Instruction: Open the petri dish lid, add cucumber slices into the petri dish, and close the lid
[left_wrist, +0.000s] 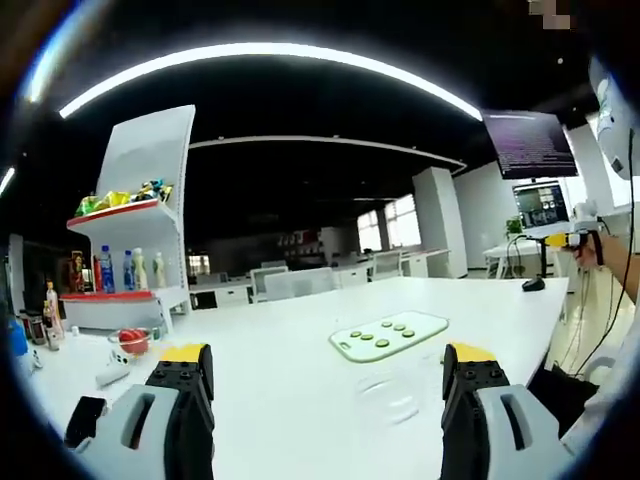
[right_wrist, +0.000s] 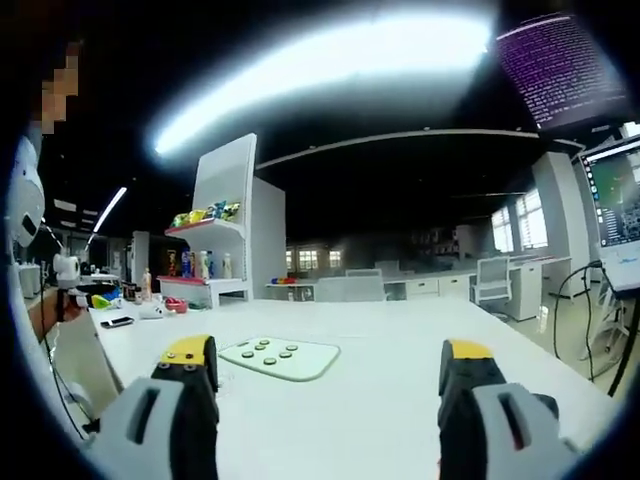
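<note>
The left gripper (left_wrist: 325, 375) and right gripper (right_wrist: 325, 370) both hover above the white desk (left_wrist: 300, 320) with fingers wide apart, holding nothing. The clear petri dish (left_wrist: 392, 392), lid on, sits on the near desk just in front of the pale cutting board (left_wrist: 390, 335) carrying the cucumber slices (left_wrist: 383, 332). The dish is faint against the desk, so a misjudged grip could slide it or lift the whole dish with the lid.

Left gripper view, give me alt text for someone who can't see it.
The left gripper, jaws open and empty, hovers over a white table before a pale cutting board carrying green cucumber slices and a clear petri dish. Behind left, a shelf holds bottles and snacks.
</note>
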